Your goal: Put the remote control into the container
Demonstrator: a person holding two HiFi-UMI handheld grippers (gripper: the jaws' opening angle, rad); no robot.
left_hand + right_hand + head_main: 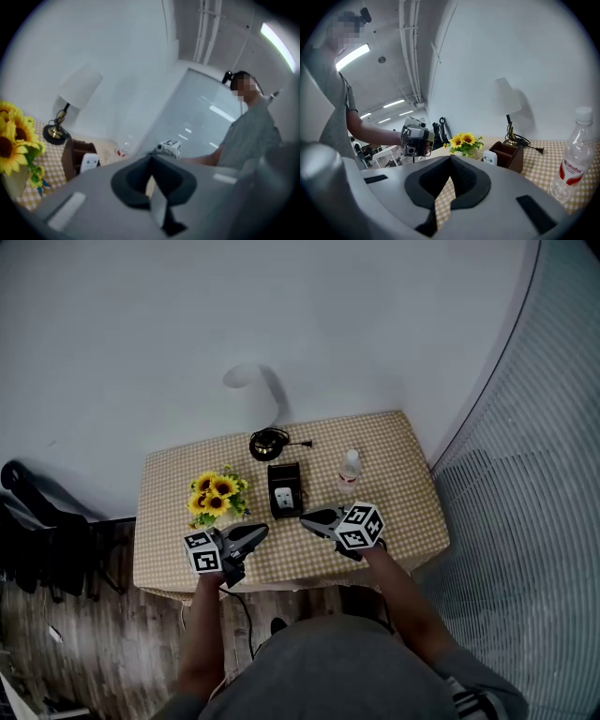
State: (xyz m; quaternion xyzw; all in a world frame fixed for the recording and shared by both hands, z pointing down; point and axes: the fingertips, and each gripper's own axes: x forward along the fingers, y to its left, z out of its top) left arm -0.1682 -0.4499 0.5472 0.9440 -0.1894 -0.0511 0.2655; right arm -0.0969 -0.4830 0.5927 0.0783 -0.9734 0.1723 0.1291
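A white remote control stands inside the dark brown container at the middle of the checked table. Both grippers hover over the table's front edge, apart from the container. My left gripper is shut and empty, its jaws meeting in the left gripper view, where the remote shows in the container. My right gripper is also shut with nothing in it; ahead of it are the remote and container.
A pot of sunflowers stands left of the container, a lamp base with a cord behind it, and a clear water bottle to its right. A wood floor and dark chair legs lie left of the table.
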